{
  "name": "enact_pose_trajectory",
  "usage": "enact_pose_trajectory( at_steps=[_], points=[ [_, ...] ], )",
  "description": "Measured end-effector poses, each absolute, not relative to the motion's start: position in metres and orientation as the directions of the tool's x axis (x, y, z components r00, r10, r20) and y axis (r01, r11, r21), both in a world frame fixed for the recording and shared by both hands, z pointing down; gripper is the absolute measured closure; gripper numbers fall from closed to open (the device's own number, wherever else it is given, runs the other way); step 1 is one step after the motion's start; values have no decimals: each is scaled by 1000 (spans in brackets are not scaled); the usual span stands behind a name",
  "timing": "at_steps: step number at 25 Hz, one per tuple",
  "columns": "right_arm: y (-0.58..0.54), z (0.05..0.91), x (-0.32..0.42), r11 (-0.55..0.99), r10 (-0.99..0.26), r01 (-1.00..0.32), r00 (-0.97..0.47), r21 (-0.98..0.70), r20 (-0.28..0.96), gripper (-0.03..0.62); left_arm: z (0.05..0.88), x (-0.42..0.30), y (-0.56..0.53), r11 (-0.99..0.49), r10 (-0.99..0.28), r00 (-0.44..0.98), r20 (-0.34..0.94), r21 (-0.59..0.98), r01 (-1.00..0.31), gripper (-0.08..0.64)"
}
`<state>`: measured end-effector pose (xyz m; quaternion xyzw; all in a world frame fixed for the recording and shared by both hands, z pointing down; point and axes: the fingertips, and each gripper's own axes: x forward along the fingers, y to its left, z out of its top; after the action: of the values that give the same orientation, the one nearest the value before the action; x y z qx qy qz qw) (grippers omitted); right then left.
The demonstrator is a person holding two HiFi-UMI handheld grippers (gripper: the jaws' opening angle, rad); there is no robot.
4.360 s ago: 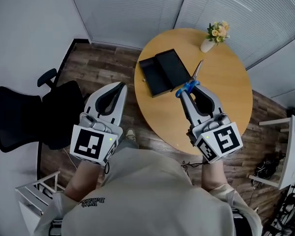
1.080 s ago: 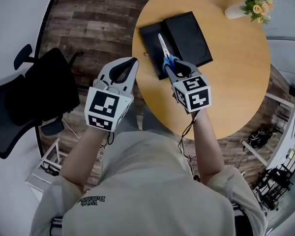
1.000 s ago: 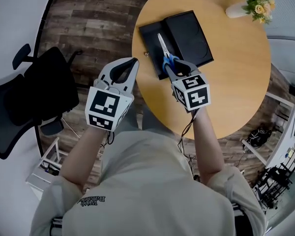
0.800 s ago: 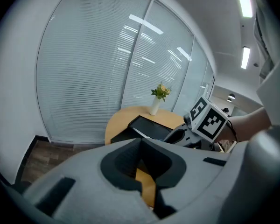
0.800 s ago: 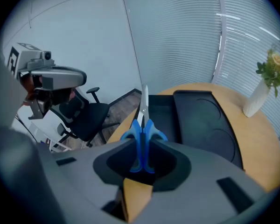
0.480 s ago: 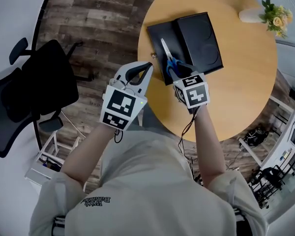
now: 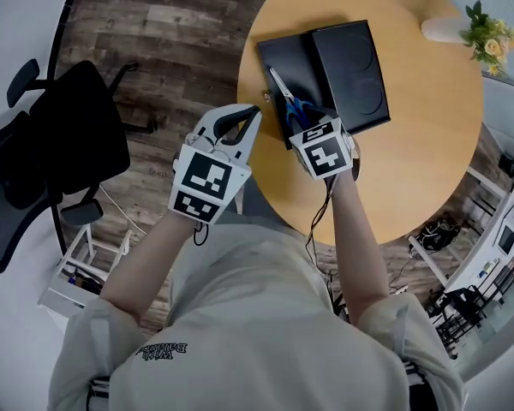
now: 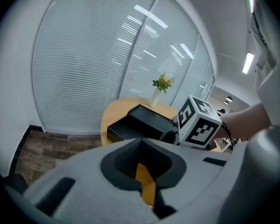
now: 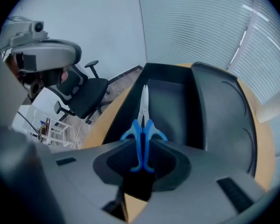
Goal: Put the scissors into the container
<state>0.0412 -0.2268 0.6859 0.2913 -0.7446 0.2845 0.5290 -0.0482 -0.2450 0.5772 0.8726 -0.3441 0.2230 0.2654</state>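
My right gripper (image 7: 303, 115) is shut on the blue handles of the scissors (image 7: 287, 99). It holds them over the open black container (image 7: 293, 51) at the left side of the round wooden table (image 7: 420, 144). In the right gripper view the scissors (image 9: 143, 120) point straight ahead from the right gripper (image 9: 142, 146), with the closed blades lying along the container (image 9: 170, 104). I cannot tell whether the tips touch its floor. My left gripper (image 7: 254, 111) is shut on nothing and hangs off the table's left edge. The left gripper (image 8: 141, 143) faces the container (image 8: 128, 127).
The container's black lid (image 7: 353, 62) lies joined to its right side. A white vase of flowers (image 7: 473, 28) stands at the table's far right edge. A black office chair (image 7: 56, 144) and a white rack (image 7: 73, 268) stand on the wood floor to the left.
The right gripper has carried the scissors from mid-table to above the container. Over the last half second it sank toward the tray and the blades swung left. The left gripper stayed shut.
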Motion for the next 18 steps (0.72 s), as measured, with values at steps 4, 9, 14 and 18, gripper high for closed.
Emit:
enact_pose_trajectory(
  at_steps=[4,9,14,18],
  points=[
    [-226,693,41,680,-87,-724,-239,-118,967,494,581,-50,-245,-619,-475,662,579,315,-720,538],
    [-224,698,40,726,-44,-680,-201,-107,979,494,588,-50,-245,-615,-474,658,585,315,-723,538],
    [-221,699,40,737,-20,-667,-183,-109,983,494,590,-50,-244,-613,-472,655,590,315,-725,538],
    [-223,698,39,741,-38,-664,-191,-101,981,492,591,-53,-243,-612,-472,652,593,311,-727,538]
  ],
)
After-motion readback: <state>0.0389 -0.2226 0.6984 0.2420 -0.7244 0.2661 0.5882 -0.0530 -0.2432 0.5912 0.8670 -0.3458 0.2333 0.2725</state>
